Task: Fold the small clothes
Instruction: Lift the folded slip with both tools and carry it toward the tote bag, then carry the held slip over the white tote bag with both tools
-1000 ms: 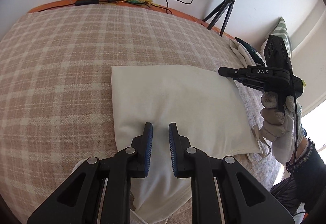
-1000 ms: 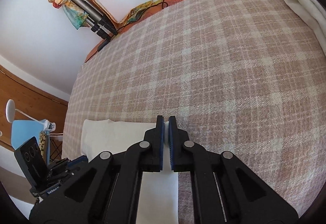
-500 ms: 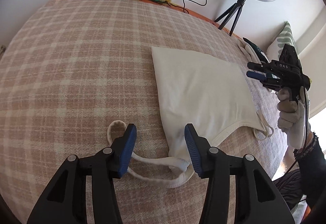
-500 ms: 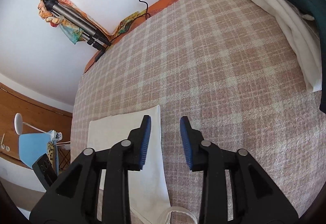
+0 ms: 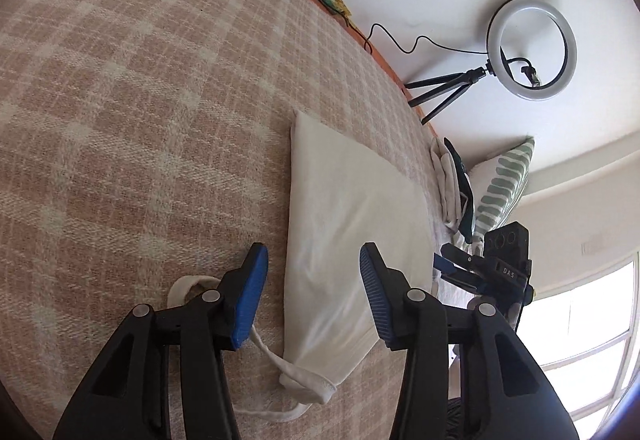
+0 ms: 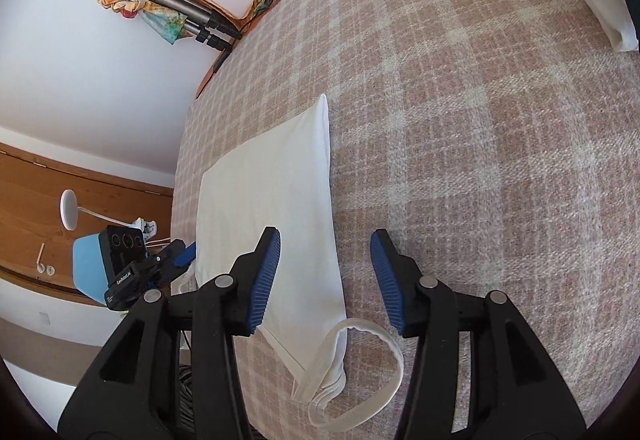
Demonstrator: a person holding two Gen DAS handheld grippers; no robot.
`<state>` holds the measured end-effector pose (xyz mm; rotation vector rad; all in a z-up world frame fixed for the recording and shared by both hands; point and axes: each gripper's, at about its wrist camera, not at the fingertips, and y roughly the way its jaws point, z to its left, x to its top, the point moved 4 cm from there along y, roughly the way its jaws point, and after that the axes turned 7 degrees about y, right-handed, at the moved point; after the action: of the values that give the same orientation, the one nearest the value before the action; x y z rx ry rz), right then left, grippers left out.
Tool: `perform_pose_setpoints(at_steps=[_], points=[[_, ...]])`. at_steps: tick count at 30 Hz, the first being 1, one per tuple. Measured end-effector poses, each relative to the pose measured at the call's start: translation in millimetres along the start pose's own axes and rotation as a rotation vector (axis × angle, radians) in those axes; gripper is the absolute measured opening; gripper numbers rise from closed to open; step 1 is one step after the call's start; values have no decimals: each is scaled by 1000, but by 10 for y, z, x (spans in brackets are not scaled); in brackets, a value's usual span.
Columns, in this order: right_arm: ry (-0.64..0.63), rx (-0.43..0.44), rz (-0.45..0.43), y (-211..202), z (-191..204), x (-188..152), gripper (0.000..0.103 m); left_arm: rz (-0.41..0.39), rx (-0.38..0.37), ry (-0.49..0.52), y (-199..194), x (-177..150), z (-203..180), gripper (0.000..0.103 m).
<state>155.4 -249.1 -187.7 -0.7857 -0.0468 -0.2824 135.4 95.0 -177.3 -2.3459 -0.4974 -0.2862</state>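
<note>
— Both tongs have let go since a second ago: the right tongs (image 6: 325, 272) were pinched shut on the cream top's edge then, and now their blue pads stand apart with nothing pressed between them.

— And the left tongs (image 5: 310, 292)?

— Parted as well, though their jaws are easing inward a little at this moment. They hover over the near edge of the cream top (image 5: 352, 228) without clamping it; the cloth only passes under the gap.

— Where is the garment?

— Folded flat on the bed's checked blanket (image 5: 132, 111), lengthwise, its strap (image 5: 276, 412) trailing loose at the near end. From the right wrist view the top (image 6: 272, 191) lies under the left pad of the right tongs, and another strap loop (image 6: 372, 368) curls onto the blanket below them.

— Anything else nearby?

— A stack of folded clothes (image 5: 450, 183) by a striped pillow (image 5: 504, 191) at the far side, and a ring light (image 5: 532, 47) on a small tripod against the wall.
</note>
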Motion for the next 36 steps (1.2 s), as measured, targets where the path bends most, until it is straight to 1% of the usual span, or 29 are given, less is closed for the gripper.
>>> perform_pose_setpoints(at_steps=[3, 5, 7, 8, 10, 12, 13, 14, 16, 17, 19, 20, 22, 23, 26, 30, 32, 36], points=[[3, 47, 10, -16, -48, -26, 50, 9, -55, -27, 47, 36, 25, 45], [22, 102, 27, 12, -84, -34, 50, 24, -85, -42, 119, 69, 18, 41], [38, 145, 46, 58, -100, -36, 47, 37, -97, -52, 181, 84, 14, 36], [43, 155, 55, 88, -98, -35, 46, 36, -99, -53, 202, 91, 11, 32], [50, 178, 58, 110, -97, -27, 44, 41, -105, -57, 240, 89, 7, 28], [69, 203, 70, 163, -99, -27, 37, 51, -108, -52, 278, 94, -12, 25], [70, 207, 71, 195, -92, -33, 35, 57, -109, -49, 297, 92, -20, 22], [64, 200, 76, 226, -79, -47, 30, 57, -109, -46, 314, 93, -30, 19], [58, 202, 78, 276, -46, -66, 29, 61, -108, -48, 353, 97, -43, 14], [61, 209, 77, 298, -30, -65, 28, 57, -106, -49, 361, 102, -46, 14], [70, 207, 74, 327, -8, -67, 23, 55, -91, -44, 376, 105, -56, 12], [73, 199, 75, 339, -1, -70, 15, 49, -75, -32, 375, 109, -74, 12], [61, 170, 61, 343, 39, -75, 12, 40, -42, 15, 359, 114, -142, 9], [43, 152, 52, 332, 73, -78, 11, 34, -16, 56, 347, 117, -201, 9], [-8, 105, 26, 279, 203, -98, 9, 15, 53, 173, 312, 118, -370, 9], [-71, 84, -6, 183, 426, -129, 9, -10, 91, 260, 271, 89, -548, 8], [-101, 72, -17, 145, 536, -144, 9, -21, 91, 284, 250, 80, -613, 8], [-145, 45, -44, 65, 691, -152, 9, -39, 82, 295, 207, 77, -696, 8]])
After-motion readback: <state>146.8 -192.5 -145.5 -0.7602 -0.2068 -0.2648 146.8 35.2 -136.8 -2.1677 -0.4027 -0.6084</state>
